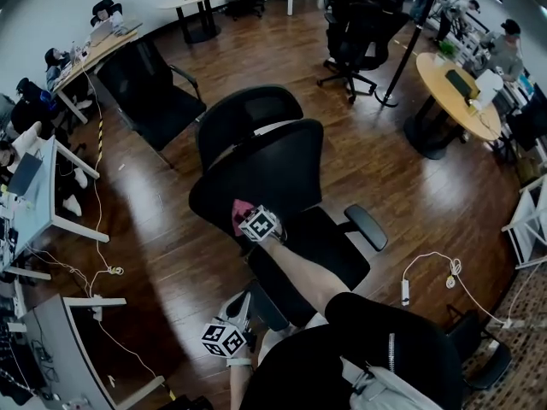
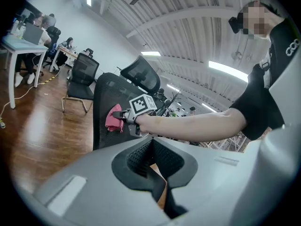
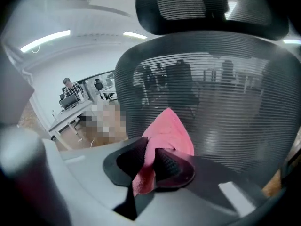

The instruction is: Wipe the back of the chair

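The right gripper [image 3: 149, 158] has its jaws closed on the pink cloth [image 3: 170, 130]. The chair back [image 3: 235, 107] stands straight ahead of them, and the cloth seems to touch its mesh. The left gripper [image 2: 151, 157], jaws together and empty, is farther off.
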The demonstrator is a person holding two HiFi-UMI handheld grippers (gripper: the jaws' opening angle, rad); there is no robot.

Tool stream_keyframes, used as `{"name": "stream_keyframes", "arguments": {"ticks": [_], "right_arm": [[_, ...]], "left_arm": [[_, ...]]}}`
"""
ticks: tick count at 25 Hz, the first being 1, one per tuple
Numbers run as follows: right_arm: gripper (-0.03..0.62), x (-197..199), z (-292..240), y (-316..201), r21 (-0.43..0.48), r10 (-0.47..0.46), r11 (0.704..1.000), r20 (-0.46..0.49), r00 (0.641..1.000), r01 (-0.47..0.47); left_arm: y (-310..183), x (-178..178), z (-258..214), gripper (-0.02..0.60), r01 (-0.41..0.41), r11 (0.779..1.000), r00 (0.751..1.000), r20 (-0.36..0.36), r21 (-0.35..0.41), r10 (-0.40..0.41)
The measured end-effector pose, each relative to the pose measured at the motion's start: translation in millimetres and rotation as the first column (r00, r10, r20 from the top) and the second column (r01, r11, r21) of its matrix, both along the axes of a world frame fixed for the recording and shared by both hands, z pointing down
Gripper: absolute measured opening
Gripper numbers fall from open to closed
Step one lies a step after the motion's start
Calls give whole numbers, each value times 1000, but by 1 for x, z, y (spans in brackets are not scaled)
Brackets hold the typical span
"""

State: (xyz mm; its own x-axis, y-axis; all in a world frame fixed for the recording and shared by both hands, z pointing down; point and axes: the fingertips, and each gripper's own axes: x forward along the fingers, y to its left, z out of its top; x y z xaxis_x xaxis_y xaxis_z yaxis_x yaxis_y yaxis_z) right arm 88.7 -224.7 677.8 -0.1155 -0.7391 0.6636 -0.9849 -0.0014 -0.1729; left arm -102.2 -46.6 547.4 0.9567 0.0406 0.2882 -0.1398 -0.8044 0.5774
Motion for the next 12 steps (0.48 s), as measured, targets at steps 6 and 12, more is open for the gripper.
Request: {"name": "stream_keyframes", "arguments": {"ticks": [6,12], "right_arm": [[43,-52,-4,-24,15,-73,997,-1,997,73],[43,-99,-7,-36,8,-150,989,2,989,150]], "left_arm": [[-14,-21,5,-9,-1,1000,1000,-9,-8,1],[-19,-34,7,-9,2,1000,1000,-23,-18,-3]]}}
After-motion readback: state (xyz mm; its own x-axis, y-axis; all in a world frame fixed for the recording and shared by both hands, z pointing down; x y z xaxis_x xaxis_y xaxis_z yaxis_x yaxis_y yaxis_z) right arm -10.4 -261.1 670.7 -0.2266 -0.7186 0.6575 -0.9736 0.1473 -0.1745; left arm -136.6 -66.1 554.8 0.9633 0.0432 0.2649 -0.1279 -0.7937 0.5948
